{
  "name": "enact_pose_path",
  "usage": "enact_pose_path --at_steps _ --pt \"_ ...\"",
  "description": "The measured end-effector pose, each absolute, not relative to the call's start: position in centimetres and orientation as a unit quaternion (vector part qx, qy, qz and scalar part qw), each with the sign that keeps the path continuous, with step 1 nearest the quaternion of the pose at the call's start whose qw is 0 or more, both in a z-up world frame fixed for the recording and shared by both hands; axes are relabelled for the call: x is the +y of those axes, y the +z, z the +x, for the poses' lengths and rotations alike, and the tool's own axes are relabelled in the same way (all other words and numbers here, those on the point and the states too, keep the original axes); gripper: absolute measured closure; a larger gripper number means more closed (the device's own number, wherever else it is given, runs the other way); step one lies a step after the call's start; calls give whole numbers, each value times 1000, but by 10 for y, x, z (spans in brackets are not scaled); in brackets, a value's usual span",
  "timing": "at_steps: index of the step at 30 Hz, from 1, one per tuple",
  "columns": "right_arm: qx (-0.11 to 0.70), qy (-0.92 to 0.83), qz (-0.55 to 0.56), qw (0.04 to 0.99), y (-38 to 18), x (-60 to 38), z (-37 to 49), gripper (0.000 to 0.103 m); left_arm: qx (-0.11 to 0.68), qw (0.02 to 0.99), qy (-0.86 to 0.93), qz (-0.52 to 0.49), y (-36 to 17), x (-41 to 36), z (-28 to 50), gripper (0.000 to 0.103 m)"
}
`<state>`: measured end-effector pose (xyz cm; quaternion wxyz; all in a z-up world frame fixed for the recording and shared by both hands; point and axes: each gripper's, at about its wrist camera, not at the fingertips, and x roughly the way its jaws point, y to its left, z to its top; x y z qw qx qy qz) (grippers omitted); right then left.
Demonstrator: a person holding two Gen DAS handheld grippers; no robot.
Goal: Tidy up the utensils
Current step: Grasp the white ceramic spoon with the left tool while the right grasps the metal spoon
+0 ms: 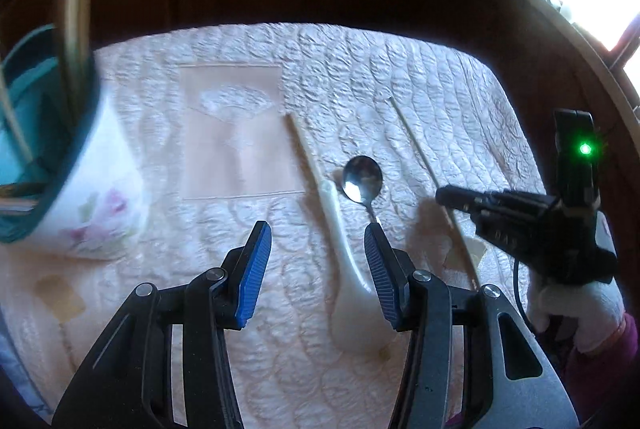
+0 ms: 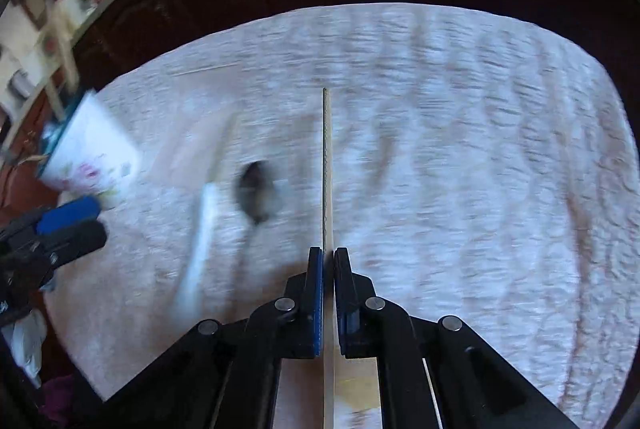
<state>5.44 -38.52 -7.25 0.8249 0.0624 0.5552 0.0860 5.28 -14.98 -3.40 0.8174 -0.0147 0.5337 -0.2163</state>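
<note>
At the far left of the left wrist view a white paper bag with a teal rim and a faint pink flower print (image 1: 86,189) stands tilted on the quilted white cloth (image 1: 360,69) that covers the table. Its mouth faces the camera; the teal lining shows inside, along with pale curved cord handles, but what lies at the bottom is too blurred and cropped to name. The right wrist view shows the same bag (image 2: 90,149) at the left, smeared by motion, contents hidden.

Right of the bag a flat pinkish rectangular sheet (image 1: 236,133) lies on the cloth. Along its right edge rests a long white ceramic soup spoon (image 1: 340,229), handle pointing away, bowl near the camera. Just beside it lies a shiny metal teaspoon (image 1: 362,179), bowl up and away, its handle running down behind the left gripper's right finger.

The left gripper (image 1: 318,257) hovers above the cloth with its blue-padded fingers (image 1: 256,261) spread wide apart, nothing between them; the white spoon's bowl sits between and below them.

Further right a thin pale wooden chopstick (image 1: 416,145) slants across the cloth toward the right gripper (image 1: 444,195), held in a white-gloved hand (image 1: 576,305). In the right wrist view the right gripper (image 2: 329,257) has its fingers pressed nearly together on that chopstick (image 2: 326,157), which runs straight forward from the pads, its tip out over the cloth (image 2: 460,109). The teaspoon (image 2: 258,195) and white spoon (image 2: 202,241) show blurred to the left, and the left gripper (image 2: 86,223) at the left edge.
</note>
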Motion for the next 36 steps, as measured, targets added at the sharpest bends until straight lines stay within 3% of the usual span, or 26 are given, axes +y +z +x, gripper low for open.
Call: enact_pose_path --at_steps 6,13,21,23,25,28,36 --pt "550 82 92 826 -66 -413 63 83 555 803 -217 -13 -61 -171 72 56" --pt "542 165 116 816 -58 -401 91 83 569 794 -213 -20 -81 -179 88 79" --pt "565 232 95 786 -84 -366 125 82 573 790 -216 -18 -90 -183 94 88" --pt "567 248 100 779 -89 -358 128 82 572 792 -214 -18 -89 -185 95 89" --pt "567 252 95 778 -94 -348 128 94 571 793 -213 -22 -86 -179 92 91" --pt "567 251 101 778 -97 -344 125 99 564 798 -211 -24 -80 -168 86 91" --pt "572 237 99 779 -91 -364 80 99 557 807 -190 -42 -65 -129 65 91"
